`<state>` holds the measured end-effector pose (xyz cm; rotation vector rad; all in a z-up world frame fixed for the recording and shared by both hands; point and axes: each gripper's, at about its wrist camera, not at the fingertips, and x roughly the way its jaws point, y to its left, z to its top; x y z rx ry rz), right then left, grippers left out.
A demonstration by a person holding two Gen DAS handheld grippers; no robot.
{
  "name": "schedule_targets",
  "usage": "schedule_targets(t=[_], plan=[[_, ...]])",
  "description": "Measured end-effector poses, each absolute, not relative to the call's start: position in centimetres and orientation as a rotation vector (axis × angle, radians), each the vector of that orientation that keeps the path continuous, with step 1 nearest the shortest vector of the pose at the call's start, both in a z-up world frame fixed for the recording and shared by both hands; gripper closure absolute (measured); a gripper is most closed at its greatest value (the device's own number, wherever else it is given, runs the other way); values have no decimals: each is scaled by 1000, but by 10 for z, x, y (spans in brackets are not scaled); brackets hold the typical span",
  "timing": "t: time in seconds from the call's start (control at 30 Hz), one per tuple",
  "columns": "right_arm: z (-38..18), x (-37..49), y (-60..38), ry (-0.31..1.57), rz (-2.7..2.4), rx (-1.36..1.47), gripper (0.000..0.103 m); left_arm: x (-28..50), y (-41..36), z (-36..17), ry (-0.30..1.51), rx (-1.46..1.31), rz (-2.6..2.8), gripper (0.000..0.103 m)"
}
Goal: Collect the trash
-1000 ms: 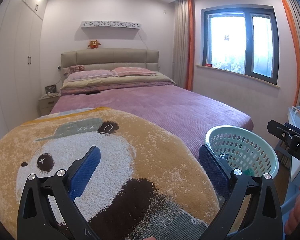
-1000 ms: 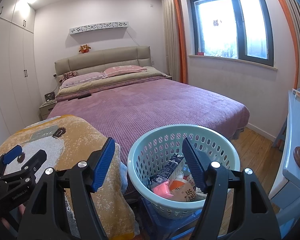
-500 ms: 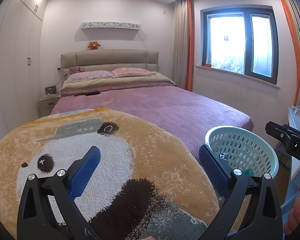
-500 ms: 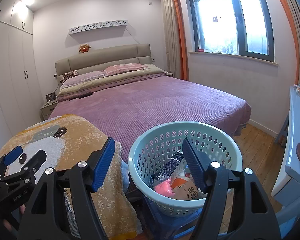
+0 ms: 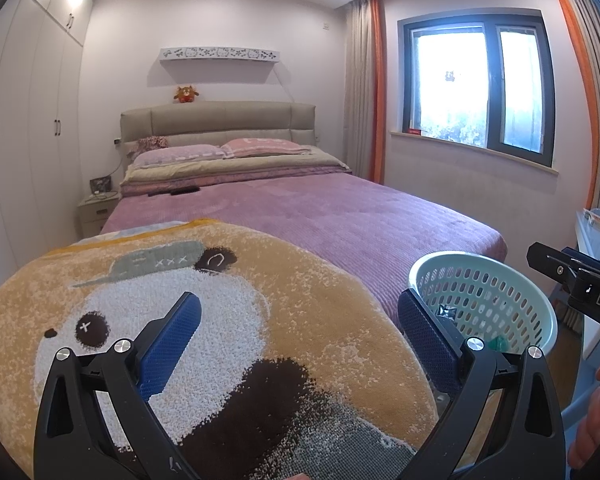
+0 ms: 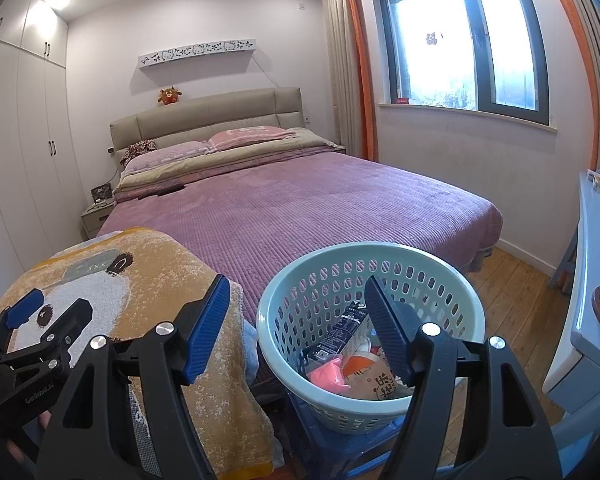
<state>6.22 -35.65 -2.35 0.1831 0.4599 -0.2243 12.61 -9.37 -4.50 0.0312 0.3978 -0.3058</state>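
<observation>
While both tongs (image 5: pixel 300 334) (image 6: pixel 298 322) gape empty, one basket (image 6: pixel 452 280) holds several wrappers (image 6: pixel 374 384).

Both cameras sit low at the foot of the bed (image 5: pixel 308 216), facing the headboard (image 6: pixel 208 118) and tilted slightly down. The left wrist view looks from close above the panda blanket (image 5: pixel 204 320), with the basket (image 5: pixel 540 308) at its right edge. The right wrist view stands further right, close over the basket (image 6: pixel 284 300). Both share bed, window (image 6: pixel 460 36), wardrobe (image 5: pixel 28 128), blanket and basket.
</observation>
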Motion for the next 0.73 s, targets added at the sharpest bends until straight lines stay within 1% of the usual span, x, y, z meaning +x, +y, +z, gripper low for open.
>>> schedule_targets(t=[0.4,0.53,0.73], plan=[[-21,64,-357,469,-210,193,37,126,-91,-45,386,23,-297,7],[-13,62,-352,468,-213,178,37,128,-92,-46,435,36,-314,7],[-3,58,-346,462,-228,177,37,116,-85,-37,459,43,-282,7]])
